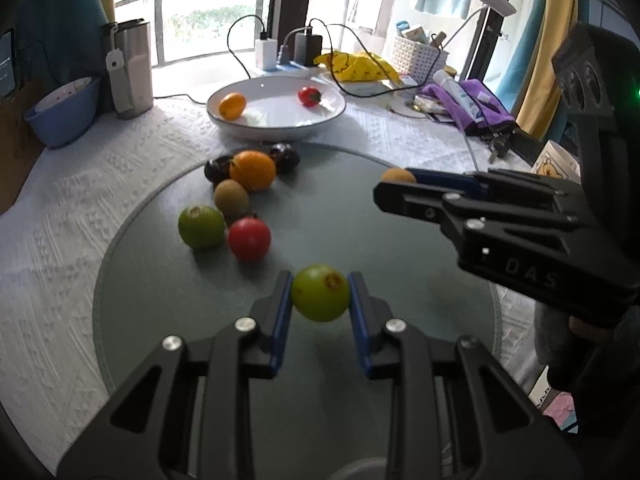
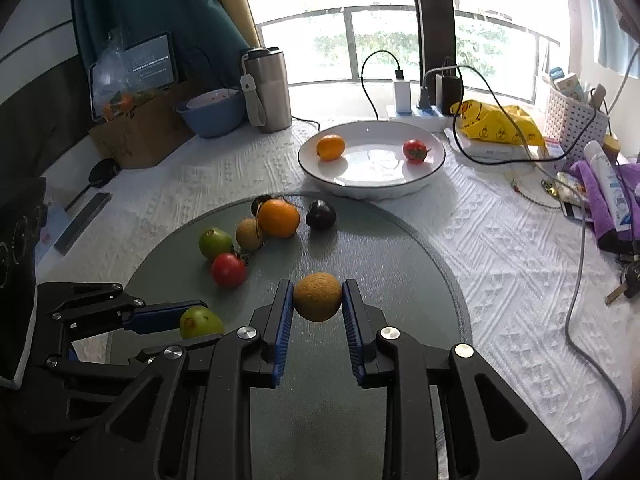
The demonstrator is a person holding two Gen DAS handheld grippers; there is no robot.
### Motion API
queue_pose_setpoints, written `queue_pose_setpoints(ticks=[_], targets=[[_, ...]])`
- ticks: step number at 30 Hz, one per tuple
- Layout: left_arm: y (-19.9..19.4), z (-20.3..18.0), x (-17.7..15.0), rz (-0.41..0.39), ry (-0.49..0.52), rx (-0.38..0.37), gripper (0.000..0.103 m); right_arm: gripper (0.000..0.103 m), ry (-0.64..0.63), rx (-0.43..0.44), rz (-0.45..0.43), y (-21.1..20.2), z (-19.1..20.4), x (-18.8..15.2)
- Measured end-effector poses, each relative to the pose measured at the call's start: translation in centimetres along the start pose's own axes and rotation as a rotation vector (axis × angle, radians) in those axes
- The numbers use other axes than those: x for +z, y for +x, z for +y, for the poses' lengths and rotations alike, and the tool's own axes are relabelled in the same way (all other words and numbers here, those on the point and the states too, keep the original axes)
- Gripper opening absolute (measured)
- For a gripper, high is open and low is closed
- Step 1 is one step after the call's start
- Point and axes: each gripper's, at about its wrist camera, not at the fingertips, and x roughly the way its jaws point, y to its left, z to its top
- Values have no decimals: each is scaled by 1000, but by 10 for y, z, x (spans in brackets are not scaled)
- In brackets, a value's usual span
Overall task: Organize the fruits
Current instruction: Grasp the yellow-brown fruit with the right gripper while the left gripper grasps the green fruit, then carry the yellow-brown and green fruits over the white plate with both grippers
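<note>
The left hand-held gripper [image 1: 320,298] is clamping a green fruit [image 1: 319,293] between its blue pads, holding it over the grey-green round mat [image 1: 160,300] that is lying on the counter [image 1: 80,184]. The right hand-held gripper [image 2: 317,298] is gripping a brown, rough-skinned round fruit [image 2: 318,296] in the same way, also over the mat. Toward the far side of the mat from both grippers, a loose cluster is sitting: an orange [image 2: 279,218], a kiwi [image 2: 249,233], a second green fruit [image 2: 215,243], a red tomato [image 2: 228,270] and a dark plum [image 2: 321,214]. Just beyond the mat's far edge, a white plate [image 2: 400,188] is resting on the white textured cloth, holding a small orange citrus [image 2: 330,147] on its left and a small red tomato [image 2: 415,151] on its right, well apart from each other.
</note>
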Motion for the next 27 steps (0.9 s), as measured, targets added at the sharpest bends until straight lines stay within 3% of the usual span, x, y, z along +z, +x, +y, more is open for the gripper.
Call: queue_pose_setpoints(ticks=[27], targets=[[5,31,71,-88,43,25,29,27,-15,-23,-51,11,-17,62]])
